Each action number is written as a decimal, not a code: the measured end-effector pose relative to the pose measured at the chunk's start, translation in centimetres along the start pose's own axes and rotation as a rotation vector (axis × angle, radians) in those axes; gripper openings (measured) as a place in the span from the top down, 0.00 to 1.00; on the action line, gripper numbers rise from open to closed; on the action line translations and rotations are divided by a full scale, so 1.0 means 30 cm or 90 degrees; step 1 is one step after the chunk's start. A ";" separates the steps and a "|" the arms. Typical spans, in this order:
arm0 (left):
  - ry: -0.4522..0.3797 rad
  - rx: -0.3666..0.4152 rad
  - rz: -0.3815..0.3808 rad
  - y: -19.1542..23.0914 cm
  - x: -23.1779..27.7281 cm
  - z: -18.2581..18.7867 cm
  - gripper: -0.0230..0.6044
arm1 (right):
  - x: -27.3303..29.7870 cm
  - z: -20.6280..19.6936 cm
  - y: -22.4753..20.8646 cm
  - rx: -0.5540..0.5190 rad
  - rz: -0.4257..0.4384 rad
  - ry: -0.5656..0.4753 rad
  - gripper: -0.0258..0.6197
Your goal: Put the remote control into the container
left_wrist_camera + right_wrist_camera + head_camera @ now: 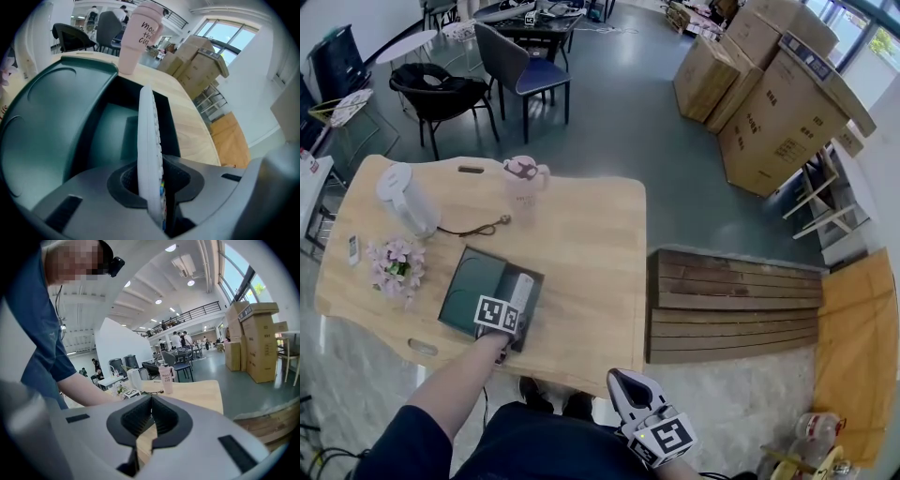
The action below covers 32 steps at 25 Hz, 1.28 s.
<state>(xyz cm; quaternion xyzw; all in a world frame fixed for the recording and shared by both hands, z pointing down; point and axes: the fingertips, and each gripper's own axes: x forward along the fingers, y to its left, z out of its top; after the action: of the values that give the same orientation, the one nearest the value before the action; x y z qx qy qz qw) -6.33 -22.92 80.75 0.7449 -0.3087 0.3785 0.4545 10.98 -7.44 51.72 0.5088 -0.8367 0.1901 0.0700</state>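
A dark green container [473, 281] lies on the wooden table [581, 253], near its front edge. My left gripper [512, 307] is shut on a white remote control [522, 289], which sits over the right part of the container. In the left gripper view the remote control [150, 140] stands edge-on between the pads, above the deep right compartment of the container [51, 117]. My right gripper [623, 384] hangs off the table's front edge, close to the person's body. Its jaws [151, 401] are shut with nothing between them.
On the table stand a white kettle [405, 199], a pink cup [523, 178] and a bunch of flowers [397, 262], with a small white object [353, 249] at the left edge. A low wooden bench [736, 305] sits right of the table. Cardboard boxes [778, 94] and chairs [441, 94] stand farther off.
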 end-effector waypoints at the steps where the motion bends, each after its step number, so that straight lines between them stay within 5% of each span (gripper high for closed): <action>1: 0.004 0.000 -0.002 0.000 0.008 0.000 0.82 | 0.002 -0.001 0.000 0.000 0.000 0.000 0.93; 32: 0.082 0.017 0.045 0.017 0.032 -0.047 0.77 | 0.020 0.027 -0.003 -0.014 -0.020 -0.002 0.93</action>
<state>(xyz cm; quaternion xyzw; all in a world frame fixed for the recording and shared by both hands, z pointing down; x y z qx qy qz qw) -6.63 -21.96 82.21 0.7137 -0.3001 0.4452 0.4499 10.84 -8.28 51.20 0.5213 -0.8309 0.1787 0.0770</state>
